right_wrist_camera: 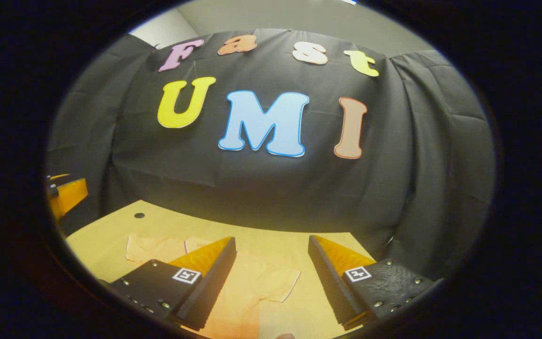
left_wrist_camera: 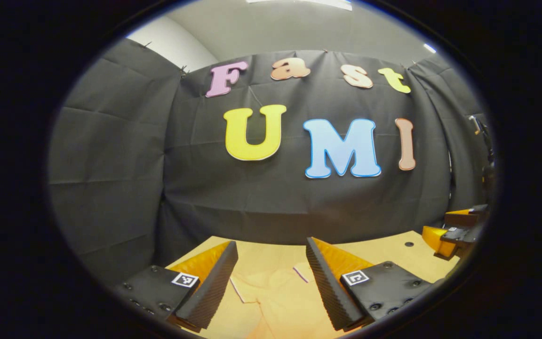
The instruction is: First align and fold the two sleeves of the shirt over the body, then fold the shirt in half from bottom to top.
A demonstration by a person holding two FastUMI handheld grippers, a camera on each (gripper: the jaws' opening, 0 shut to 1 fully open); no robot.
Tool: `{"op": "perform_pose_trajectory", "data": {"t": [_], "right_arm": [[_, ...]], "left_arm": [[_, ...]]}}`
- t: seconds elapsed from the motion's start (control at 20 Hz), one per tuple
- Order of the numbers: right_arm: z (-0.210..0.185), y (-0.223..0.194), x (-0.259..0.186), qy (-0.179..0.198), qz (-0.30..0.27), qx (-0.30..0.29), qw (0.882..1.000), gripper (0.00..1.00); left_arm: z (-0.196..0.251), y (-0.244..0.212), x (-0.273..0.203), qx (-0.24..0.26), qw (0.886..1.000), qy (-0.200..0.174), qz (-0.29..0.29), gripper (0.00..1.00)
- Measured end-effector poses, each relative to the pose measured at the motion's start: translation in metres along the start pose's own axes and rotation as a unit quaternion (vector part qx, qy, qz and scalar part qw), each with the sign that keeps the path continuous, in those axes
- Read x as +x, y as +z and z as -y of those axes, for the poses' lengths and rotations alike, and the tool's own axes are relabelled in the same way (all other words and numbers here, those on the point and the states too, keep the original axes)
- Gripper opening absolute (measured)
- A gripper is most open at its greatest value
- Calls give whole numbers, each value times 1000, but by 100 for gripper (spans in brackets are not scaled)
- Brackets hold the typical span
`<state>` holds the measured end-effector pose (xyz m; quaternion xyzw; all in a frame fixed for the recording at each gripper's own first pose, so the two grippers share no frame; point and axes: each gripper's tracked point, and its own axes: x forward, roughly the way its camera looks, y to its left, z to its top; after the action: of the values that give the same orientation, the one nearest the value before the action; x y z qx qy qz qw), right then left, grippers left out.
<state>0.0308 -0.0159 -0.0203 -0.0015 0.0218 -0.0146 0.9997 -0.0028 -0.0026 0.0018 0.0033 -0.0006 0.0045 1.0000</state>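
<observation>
A: Where's the shirt right now?

B: Flat on the counter, pale and close to the wood in tone. In the right gripper view one short sleeve lies out between that gripper's fingers, and another flap of cloth reaches toward the far left of the counter. In the left gripper view the shirt sits low between the fingers, with what looks like the collar edge showing.

A: And the grippers?

B: The right gripper has its fingers spread wide, nothing between them, held above the cloth. Same for the left gripper: fingers apart, empty, off the fabric. The right gripper also shows at the right edge of the left gripper view.

A: So nothing looks folded yet. What could go wrong?

B: The cloth blends into the counter, so a sleeve edge is easy to misjudge; the fingers might close on bare wood, or pinch two layers and drag the body along. The sleeve looks a bit rumpled too, so folding it as it lies would likely leave the sleeves uneven, and that skew would carry into the bottom-to-top fold.
</observation>
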Motion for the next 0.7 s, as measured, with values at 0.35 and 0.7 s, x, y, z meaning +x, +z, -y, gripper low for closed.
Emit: {"op": "perform_pose_trajectory", "data": {"t": [0.35, 0.7], "right_arm": [[20, -67, 54, -17, -79, -8, 997, 96], [30, -136, 110, -19, -159, 22, 987, 96]], "left_arm": [[-2, -8, -10, -12, 1000, 14, -18, 94], [-12, -18, -33, 0, 998, 40, -41, 94]]}}
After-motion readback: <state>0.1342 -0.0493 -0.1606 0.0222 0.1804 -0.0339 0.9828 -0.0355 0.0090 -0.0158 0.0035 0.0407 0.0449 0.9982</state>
